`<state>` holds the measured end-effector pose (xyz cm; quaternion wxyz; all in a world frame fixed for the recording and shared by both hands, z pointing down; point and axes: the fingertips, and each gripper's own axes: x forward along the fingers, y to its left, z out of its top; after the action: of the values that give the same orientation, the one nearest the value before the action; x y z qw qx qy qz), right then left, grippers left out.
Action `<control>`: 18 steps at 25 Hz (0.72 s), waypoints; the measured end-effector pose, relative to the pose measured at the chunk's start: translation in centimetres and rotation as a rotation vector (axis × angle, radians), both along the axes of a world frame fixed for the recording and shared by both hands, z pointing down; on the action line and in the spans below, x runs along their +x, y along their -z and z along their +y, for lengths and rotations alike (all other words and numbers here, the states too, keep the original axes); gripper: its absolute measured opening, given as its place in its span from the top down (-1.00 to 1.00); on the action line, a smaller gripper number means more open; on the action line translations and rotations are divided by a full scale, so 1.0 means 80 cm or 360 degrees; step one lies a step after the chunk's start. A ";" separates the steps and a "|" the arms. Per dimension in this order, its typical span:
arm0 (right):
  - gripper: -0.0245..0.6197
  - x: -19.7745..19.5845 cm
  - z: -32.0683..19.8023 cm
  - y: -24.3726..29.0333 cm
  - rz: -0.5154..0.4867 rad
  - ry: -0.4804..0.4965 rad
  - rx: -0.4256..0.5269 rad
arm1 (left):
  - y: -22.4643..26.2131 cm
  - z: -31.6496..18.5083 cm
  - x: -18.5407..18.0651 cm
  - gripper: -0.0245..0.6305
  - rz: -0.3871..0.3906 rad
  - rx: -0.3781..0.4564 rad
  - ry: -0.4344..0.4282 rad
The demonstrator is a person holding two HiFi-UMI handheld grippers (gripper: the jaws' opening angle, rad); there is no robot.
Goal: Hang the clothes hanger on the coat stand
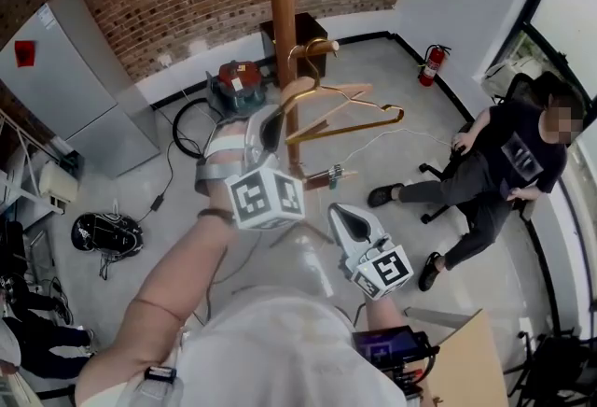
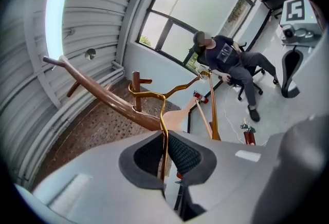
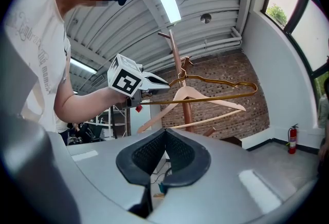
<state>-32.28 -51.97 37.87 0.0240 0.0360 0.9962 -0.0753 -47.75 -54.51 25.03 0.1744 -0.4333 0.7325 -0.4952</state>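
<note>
The wooden coat stand [image 1: 280,13] rises in front of me. A gold wire hanger [image 1: 359,127] has its hook [image 1: 313,48] curled over a peg by the pole, next to a pale wooden hanger [image 1: 328,97]. My left gripper [image 1: 278,123] is shut on the gold hanger's wire [image 2: 163,148], whose hook [image 2: 145,95] drapes over the stand's brown arm [image 2: 100,95]. My right gripper [image 1: 347,223] hangs lower, apart from the stand, shut and holding nothing [image 3: 164,148]. The right gripper view shows the left gripper [image 3: 149,83] at the gold hanger's [image 3: 218,96] end.
A person [image 1: 508,162] sits on a chair at the right. A red fire extinguisher [image 1: 431,64] stands by the far wall. A grey cabinet [image 1: 84,78] is at the left, a red machine with cables [image 1: 238,78] behind the stand, a dark bag [image 1: 107,232] on the floor.
</note>
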 end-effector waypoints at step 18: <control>0.88 -0.013 0.017 -0.002 0.0038 -0.0051 -0.0013 | -0.008 0.029 -0.001 0.78 0.0071 0.0078 -0.0103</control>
<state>-33.33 -50.58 38.07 0.0136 0.0189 0.9966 -0.0793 -47.81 -52.17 25.68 0.1846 -0.4634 0.7337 -0.4615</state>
